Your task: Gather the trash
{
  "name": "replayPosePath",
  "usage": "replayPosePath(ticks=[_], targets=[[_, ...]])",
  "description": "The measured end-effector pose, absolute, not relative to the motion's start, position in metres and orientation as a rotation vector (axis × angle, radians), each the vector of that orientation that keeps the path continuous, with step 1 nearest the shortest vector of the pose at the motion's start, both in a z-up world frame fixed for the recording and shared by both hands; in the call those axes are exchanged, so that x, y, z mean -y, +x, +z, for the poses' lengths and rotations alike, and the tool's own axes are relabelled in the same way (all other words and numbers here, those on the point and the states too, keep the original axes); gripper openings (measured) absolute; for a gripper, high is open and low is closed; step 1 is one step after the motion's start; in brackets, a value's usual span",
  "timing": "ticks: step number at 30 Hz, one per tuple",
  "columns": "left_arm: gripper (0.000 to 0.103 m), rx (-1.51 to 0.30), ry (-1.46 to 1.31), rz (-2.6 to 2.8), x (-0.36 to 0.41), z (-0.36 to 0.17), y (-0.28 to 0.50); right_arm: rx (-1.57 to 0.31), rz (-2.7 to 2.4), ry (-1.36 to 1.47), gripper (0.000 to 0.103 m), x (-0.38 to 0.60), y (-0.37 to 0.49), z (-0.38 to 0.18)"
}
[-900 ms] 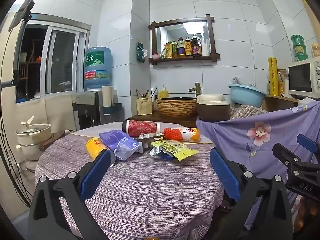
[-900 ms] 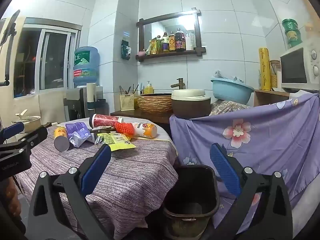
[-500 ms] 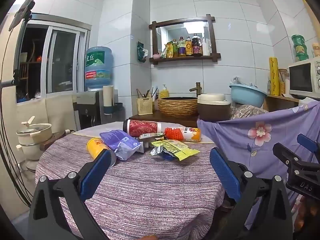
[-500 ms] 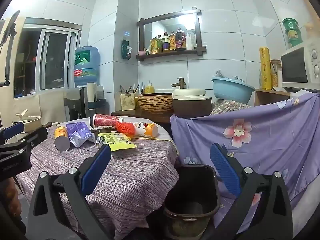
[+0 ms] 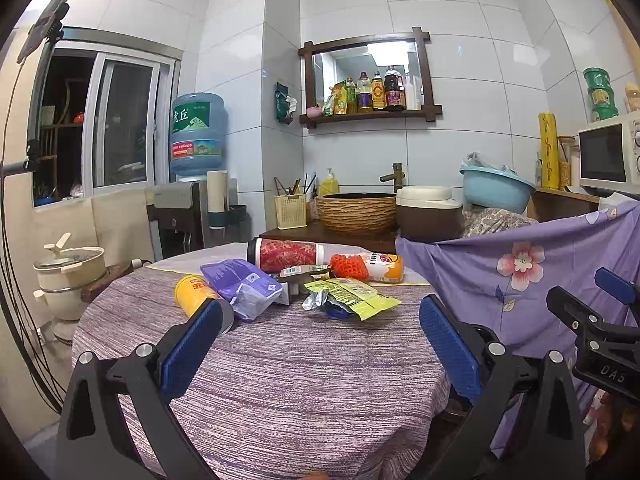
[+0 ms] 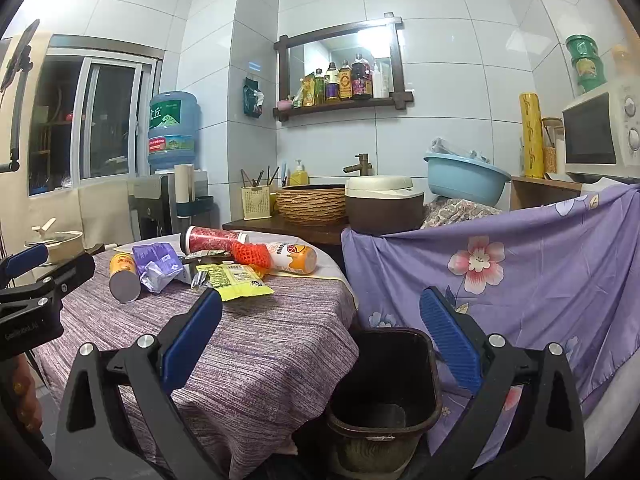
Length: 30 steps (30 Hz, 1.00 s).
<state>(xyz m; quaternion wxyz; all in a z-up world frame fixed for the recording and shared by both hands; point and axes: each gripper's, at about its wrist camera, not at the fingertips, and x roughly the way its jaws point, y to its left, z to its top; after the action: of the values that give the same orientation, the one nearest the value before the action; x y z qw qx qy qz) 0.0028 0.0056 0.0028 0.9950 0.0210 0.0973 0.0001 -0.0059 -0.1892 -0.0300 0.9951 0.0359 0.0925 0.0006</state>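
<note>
Trash lies at the far side of a round table with a purple cloth (image 5: pixel 288 380): a yellow can (image 5: pixel 194 294) on its side, a purple bag (image 5: pixel 242 286), a red cup (image 5: pixel 286 255), an orange bottle (image 5: pixel 380 268) with red netting, and a yellow-green wrapper (image 5: pixel 356 294). The same pile shows in the right wrist view, with the wrapper (image 6: pixel 234 280) nearest. A dark bin (image 6: pixel 386 396) stands on the floor right of the table. My left gripper (image 5: pixel 320 348) is open and empty over the table's near half. My right gripper (image 6: pixel 320 344) is open and empty above the bin's left rim.
A purple flowered sheet (image 6: pixel 520 272) hangs right of the table and behind the bin. Behind stand a counter with a woven basin (image 5: pixel 356 212), a rice cooker (image 5: pixel 428 216) and a blue tub (image 5: pixel 496 188). A water dispenser (image 5: pixel 188 216) and a pot (image 5: pixel 70 272) are at the left.
Both grippers stay open and have barely moved; the views shifted only slightly. The trash has not moved.
</note>
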Motion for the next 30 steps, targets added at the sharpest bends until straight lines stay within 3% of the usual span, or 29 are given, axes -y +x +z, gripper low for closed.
replayPosePath(ticks=[30], targets=[[0.098,-0.210,0.055,0.002,-0.0076,-0.0066,0.0057,-0.200,0.001,0.076,0.098,0.1885,0.0014,-0.0351]])
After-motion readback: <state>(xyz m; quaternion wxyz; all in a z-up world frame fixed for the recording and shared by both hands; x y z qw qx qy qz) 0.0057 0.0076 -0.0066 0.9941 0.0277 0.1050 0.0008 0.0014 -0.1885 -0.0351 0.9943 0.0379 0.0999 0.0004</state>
